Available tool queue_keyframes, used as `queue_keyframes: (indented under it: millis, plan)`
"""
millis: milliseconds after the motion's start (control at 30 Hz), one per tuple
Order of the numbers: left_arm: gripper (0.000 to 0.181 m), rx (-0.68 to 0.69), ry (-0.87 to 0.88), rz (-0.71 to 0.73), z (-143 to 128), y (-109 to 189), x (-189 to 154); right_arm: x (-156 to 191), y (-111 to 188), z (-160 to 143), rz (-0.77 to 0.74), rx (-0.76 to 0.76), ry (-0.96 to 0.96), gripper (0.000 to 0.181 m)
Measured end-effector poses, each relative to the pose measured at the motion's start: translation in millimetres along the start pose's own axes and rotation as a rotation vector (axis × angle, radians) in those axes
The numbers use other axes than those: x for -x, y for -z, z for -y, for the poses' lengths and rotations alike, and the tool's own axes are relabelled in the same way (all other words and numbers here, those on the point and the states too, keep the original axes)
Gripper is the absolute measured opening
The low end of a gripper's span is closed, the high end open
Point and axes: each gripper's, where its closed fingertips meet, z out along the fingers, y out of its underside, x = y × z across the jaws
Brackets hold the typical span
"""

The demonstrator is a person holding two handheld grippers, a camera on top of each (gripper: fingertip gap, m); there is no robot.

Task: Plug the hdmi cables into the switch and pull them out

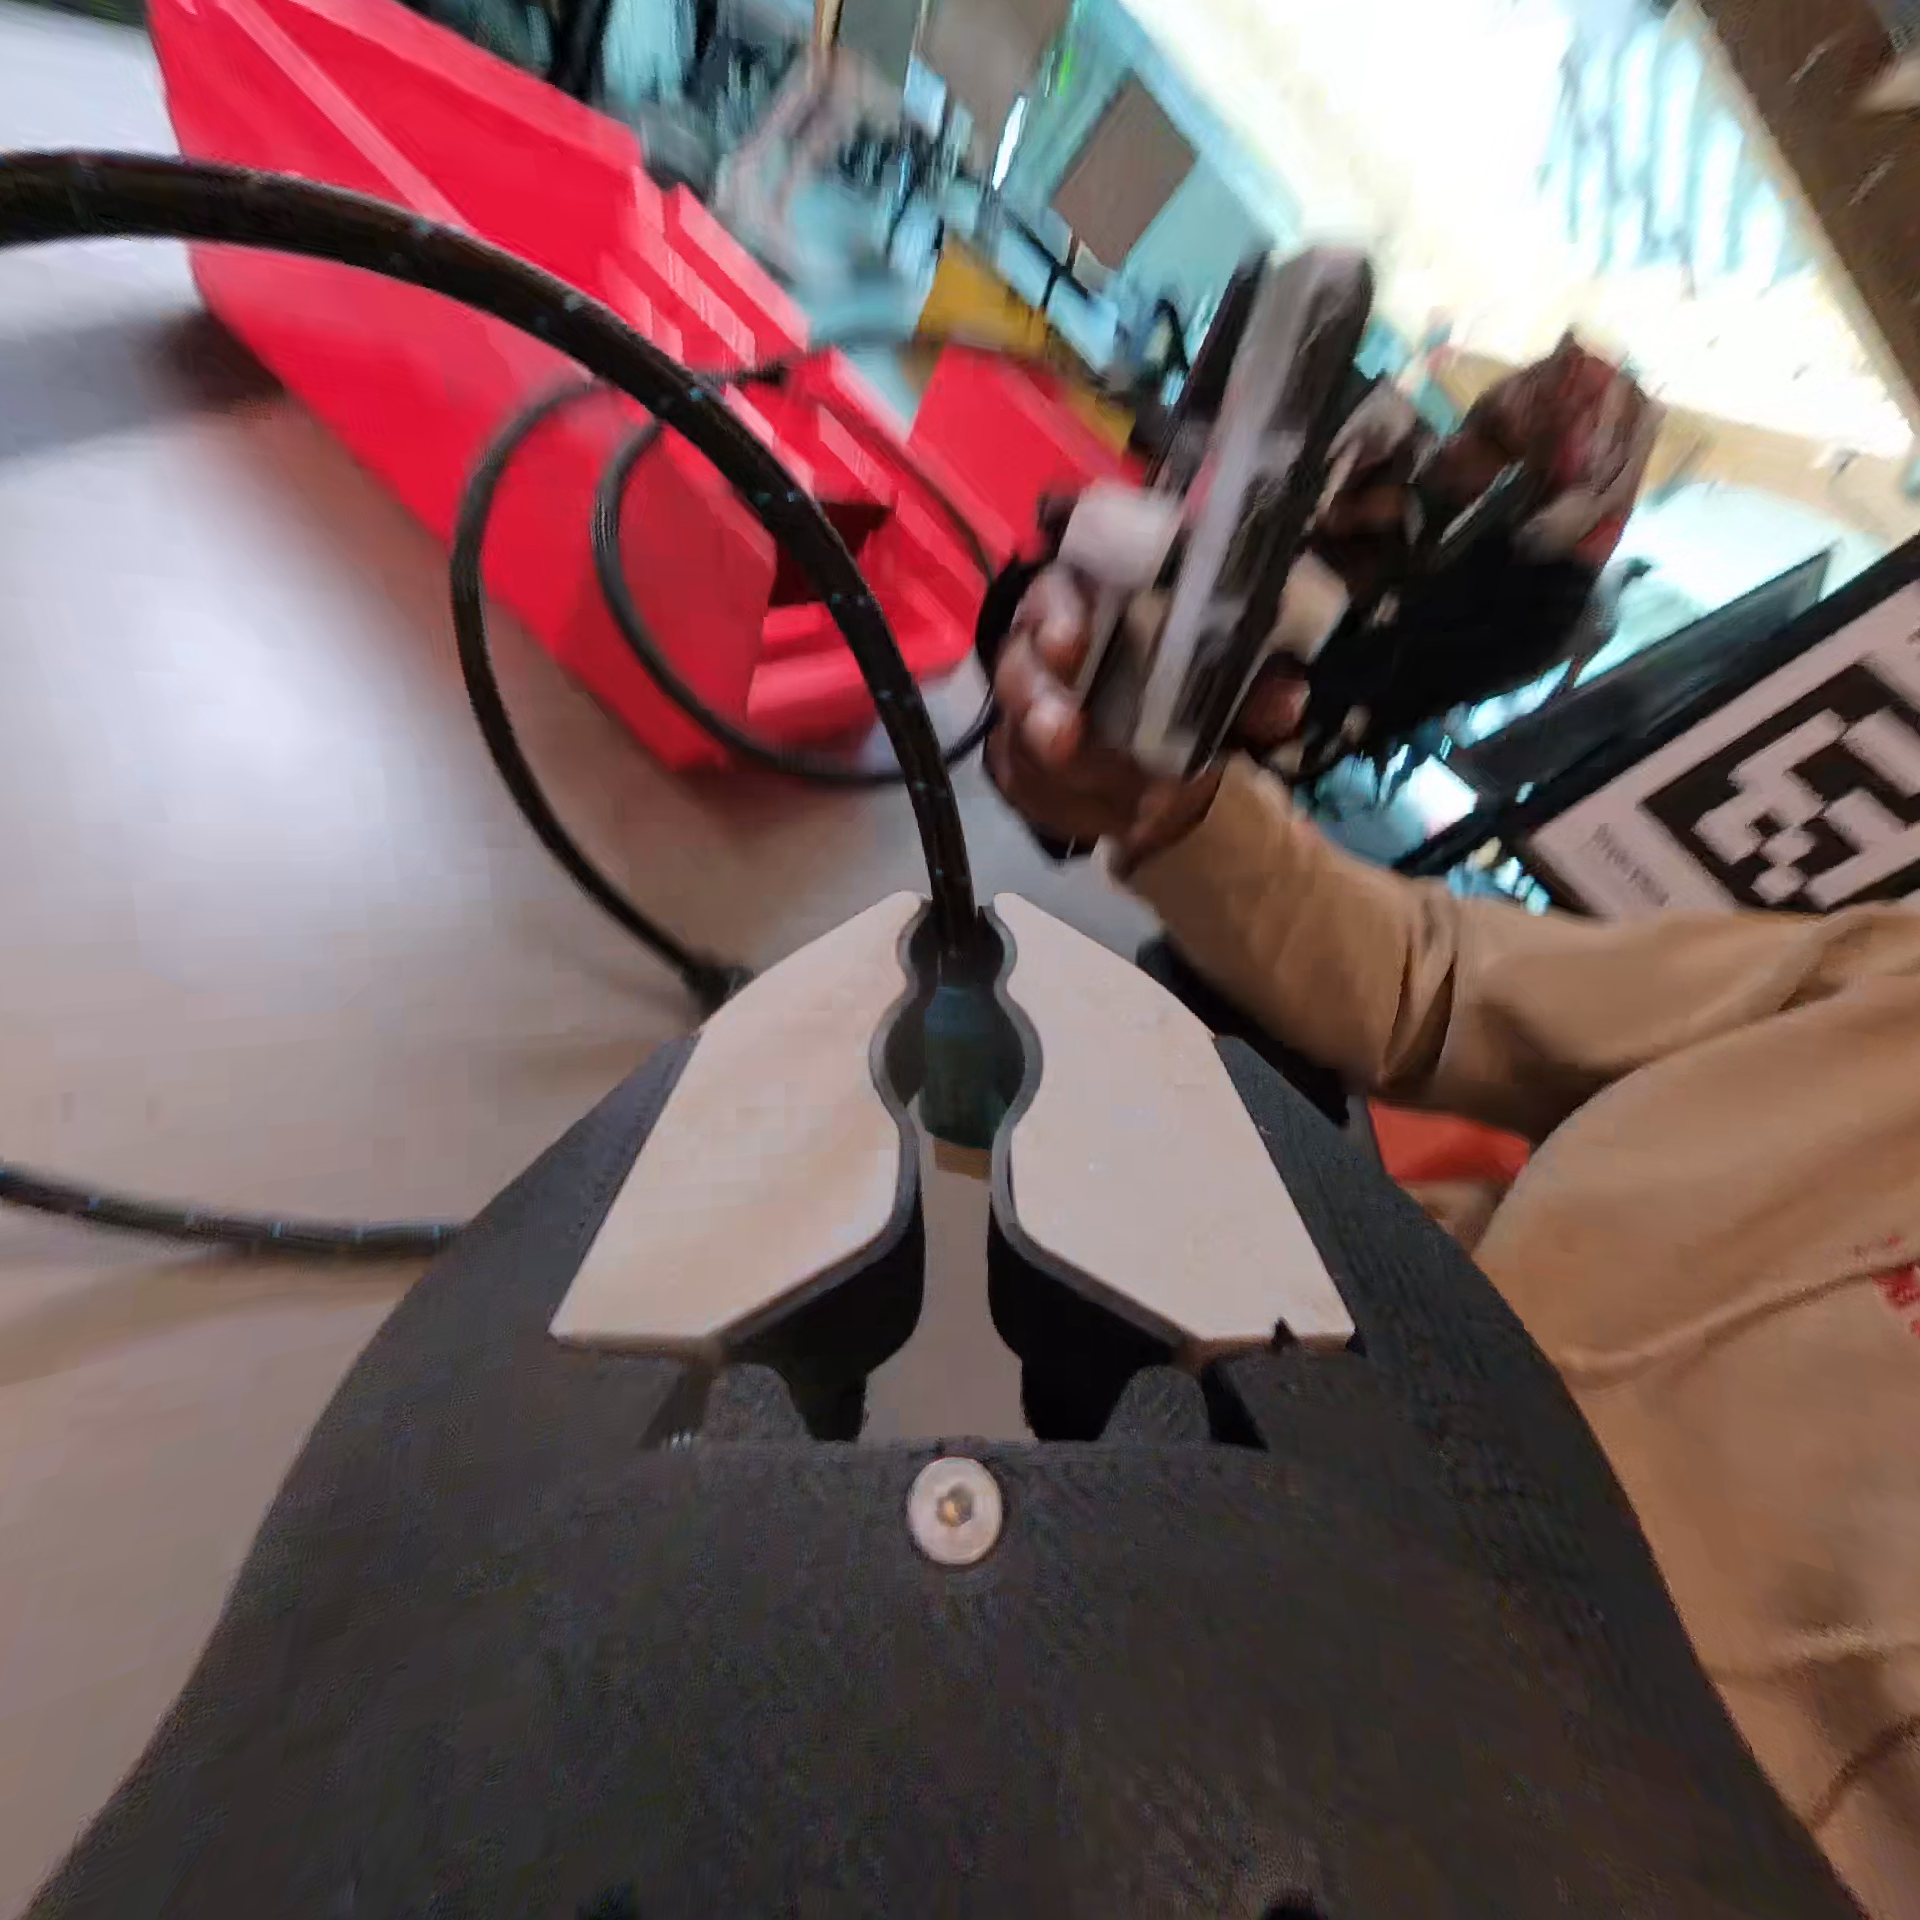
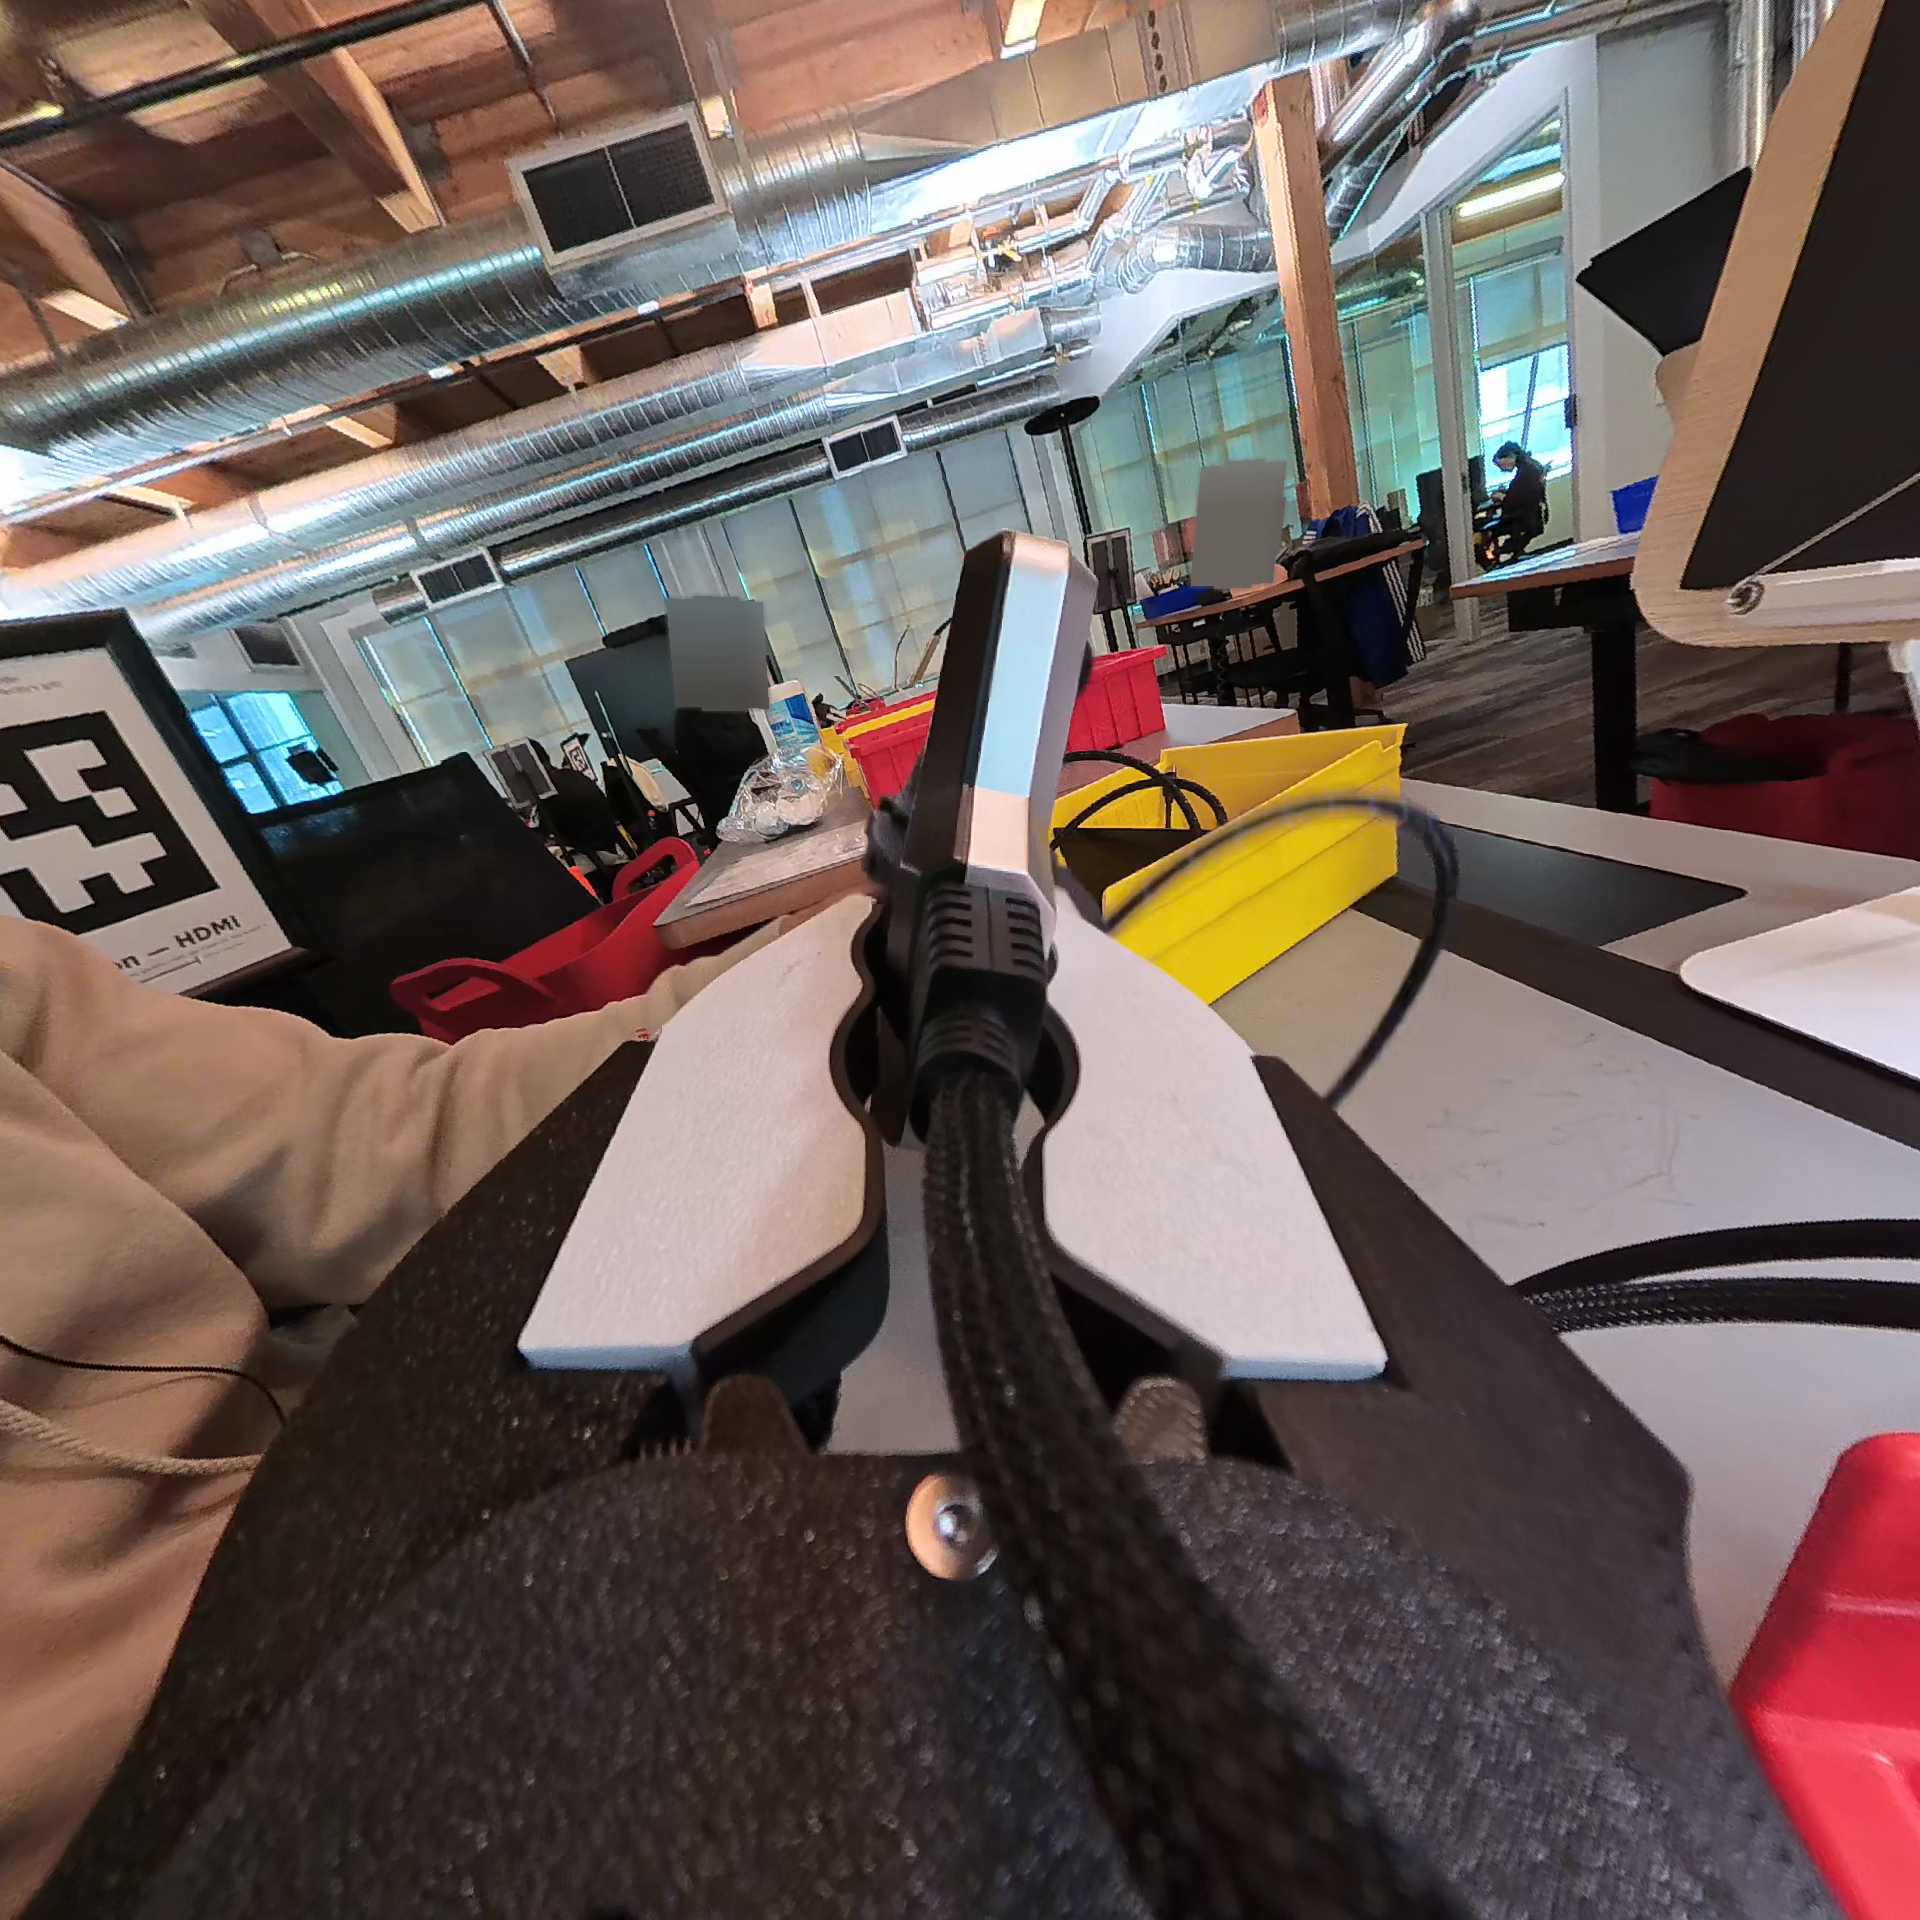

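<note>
Left gripper (image 1: 958, 1023) clamped on teal-black HDMI plug (image 1: 958, 1049) of braided black cable (image 1: 665, 395), raised over the grey table (image 1: 260, 727). Right gripper (image 2: 961, 997) closed around silver-black HDMI switch (image 2: 1003, 717), black ribbed plug (image 2: 977, 956) seated in it, held off the table.

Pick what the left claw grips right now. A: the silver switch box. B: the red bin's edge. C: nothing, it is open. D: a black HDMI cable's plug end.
D: the left claw is shut on the HDMI cable's plug, its braided cord arching away over the table.
</note>
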Motion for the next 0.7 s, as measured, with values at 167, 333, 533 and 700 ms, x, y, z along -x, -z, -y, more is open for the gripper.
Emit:
queue_keyframes:
  millis: [167, 333, 533, 700]
  plan:
    - [0.007, -0.371, -0.053, -0.062, 61.1, 24.0, -29.2, 2.4, -2.3, -0.9, 0.009, -0.002, 0.008, 0.024]
    - [0.008, -0.526, -0.093, -0.119, 84.5, 27.0, -59.3, 10.7, -6.7, 1.7, 0.020, -0.020, 0.051, 0.023]
    - [0.010, -0.604, -0.104, -0.104, 92.0, 18.6, -73.3, 20.2, -19.0, -7.6, -0.019, 0.027, 0.194, 0.024]
    - [0.010, -0.664, -0.159, -0.120, 92.5, 17.4, -80.3, 25.8, -21.4, -7.5, 0.009, 0.012, 0.185, 0.024]
